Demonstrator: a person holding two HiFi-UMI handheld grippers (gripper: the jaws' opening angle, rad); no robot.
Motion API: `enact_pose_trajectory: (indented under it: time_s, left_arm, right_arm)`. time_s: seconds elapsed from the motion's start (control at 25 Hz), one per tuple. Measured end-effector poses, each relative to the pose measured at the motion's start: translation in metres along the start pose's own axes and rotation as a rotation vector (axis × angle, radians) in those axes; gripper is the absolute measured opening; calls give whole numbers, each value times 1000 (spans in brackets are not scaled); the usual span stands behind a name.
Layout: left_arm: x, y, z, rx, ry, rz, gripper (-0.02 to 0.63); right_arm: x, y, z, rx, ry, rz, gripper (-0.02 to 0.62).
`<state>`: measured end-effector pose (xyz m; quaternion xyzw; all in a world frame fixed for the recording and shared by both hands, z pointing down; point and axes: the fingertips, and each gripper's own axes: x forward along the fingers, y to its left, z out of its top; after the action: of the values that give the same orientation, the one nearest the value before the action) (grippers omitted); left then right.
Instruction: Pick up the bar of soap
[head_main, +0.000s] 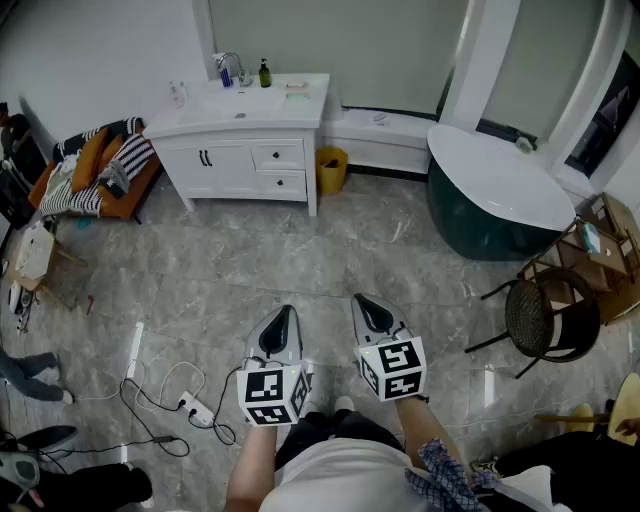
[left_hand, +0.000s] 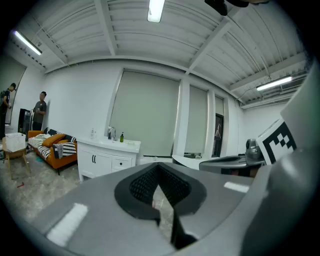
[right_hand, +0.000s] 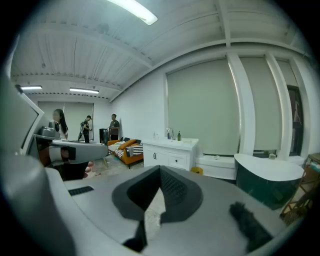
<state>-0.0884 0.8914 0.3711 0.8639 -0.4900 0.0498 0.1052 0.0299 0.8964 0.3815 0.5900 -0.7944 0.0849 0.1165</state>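
In the head view, the left gripper (head_main: 283, 315) and right gripper (head_main: 366, 303) hang side by side over the floor (head_main: 300, 250), well apart from the vanity (head_main: 240, 150) at the far wall. A small pale item on its counter, right of the tap (head_main: 228, 68), may be the soap (head_main: 297, 97); it is too small to be sure.

In the left gripper view, the jaws meet at their tips with nothing between them, and the vanity stands far off to the left.

In the right gripper view, the jaws are likewise closed and empty, with the vanity ahead beyond them.

The step in hand looks to be the approach. The person should walk up to the counter, confirm the soap, part one gripper's jaws before reaching, and close across the bar's narrower sides, since soap may slip.
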Motion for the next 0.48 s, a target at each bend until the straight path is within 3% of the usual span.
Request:
enact_pose_trajectory:
  time_s: [0.48]
  left_arm:
    - [9, 3, 2, -8, 1, 5, 8]
  right_arm:
    - [8, -1, 9, -15, -27, 31, 15]
